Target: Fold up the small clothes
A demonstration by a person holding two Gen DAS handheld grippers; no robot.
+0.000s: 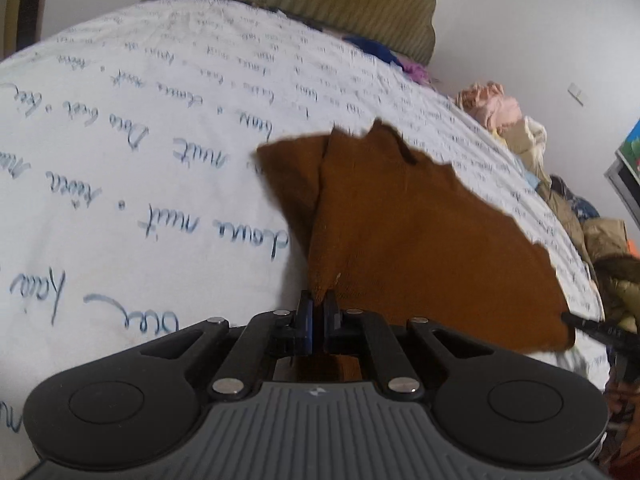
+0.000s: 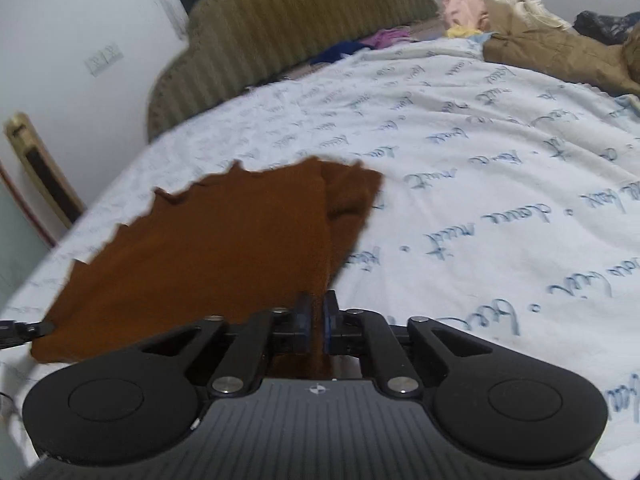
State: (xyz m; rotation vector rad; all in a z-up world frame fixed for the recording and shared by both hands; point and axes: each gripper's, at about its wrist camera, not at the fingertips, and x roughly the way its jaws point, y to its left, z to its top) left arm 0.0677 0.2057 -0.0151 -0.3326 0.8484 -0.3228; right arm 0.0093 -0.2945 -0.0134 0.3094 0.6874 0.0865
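Brown cloth: a rust-brown knit garment (image 1: 420, 232) is lying on the white bedsheet with blue script (image 1: 140, 140), spreading away from both grippers toward the middle of the bed; its far edge is looking jagged and wavy, and a second layer is showing along one side, so it is probably already doubled over once.

Left gripper: the left gripper (image 1: 319, 304) is pinching the near left corner of the cloth, its blue-padded fingers drawn together with fabric pressed between them.

Right gripper: the right gripper (image 2: 319, 304) is clamping the near right corner in the same way, a strip of brown cloth running down between its pads.

Feel of the cloth: it is looking soft, light and limp, sagging wherever it is unsupported; the knit is likely giving some friction, so slipping out of the pads seems a small risk, while stretching or bunching seems the larger one.

Where to hold: the two near corners, as now, are giving the best control; keeping them level and gently taut should be carrying the edge over evenly.

Surroundings: a ribbed olive headboard (image 2: 288, 28) is standing at the far end, and a heap of other clothes (image 2: 540, 24) is piling up at the far right, well apart from the brown piece.
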